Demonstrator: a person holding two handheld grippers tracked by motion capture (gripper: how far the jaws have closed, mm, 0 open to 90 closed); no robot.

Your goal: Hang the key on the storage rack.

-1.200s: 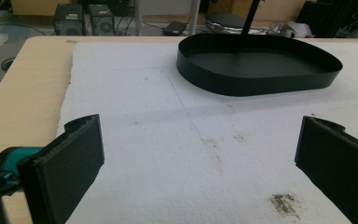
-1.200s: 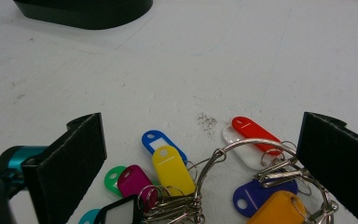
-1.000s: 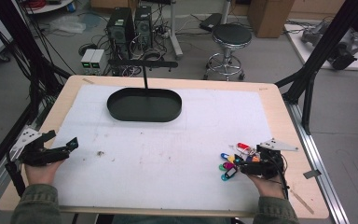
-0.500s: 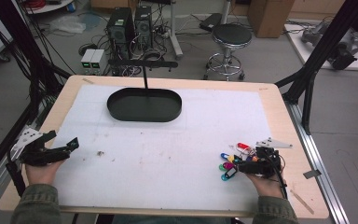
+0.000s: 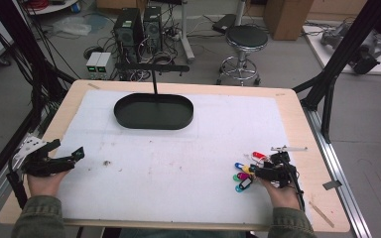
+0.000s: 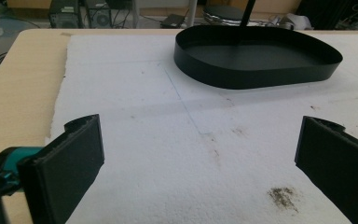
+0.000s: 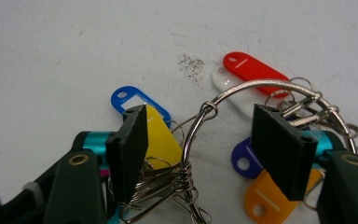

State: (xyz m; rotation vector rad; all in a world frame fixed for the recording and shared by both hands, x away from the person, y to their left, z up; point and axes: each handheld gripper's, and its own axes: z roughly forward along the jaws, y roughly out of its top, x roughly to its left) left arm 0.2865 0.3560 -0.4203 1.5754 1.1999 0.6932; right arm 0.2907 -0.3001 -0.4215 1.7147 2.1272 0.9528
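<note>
Bunch of coloured plastic key tags on looped steel wire ring lying on white foam-covered surface, near right front corner. Right claw lowered over bunch, jaws just closing, half apart, straddling wire loop and tangle of small rings; pads not yet pressing. Yellow tag against one jaw, orange tag under other. Left claw wide apart above bare foam. Black oval metal tray at far middle, well apart from tags.

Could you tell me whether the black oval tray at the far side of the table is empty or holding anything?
Empty. The black tray shows only its bare dark floor in the left gripper view, and the key tags lie on the white mat near the right gripper.
</note>
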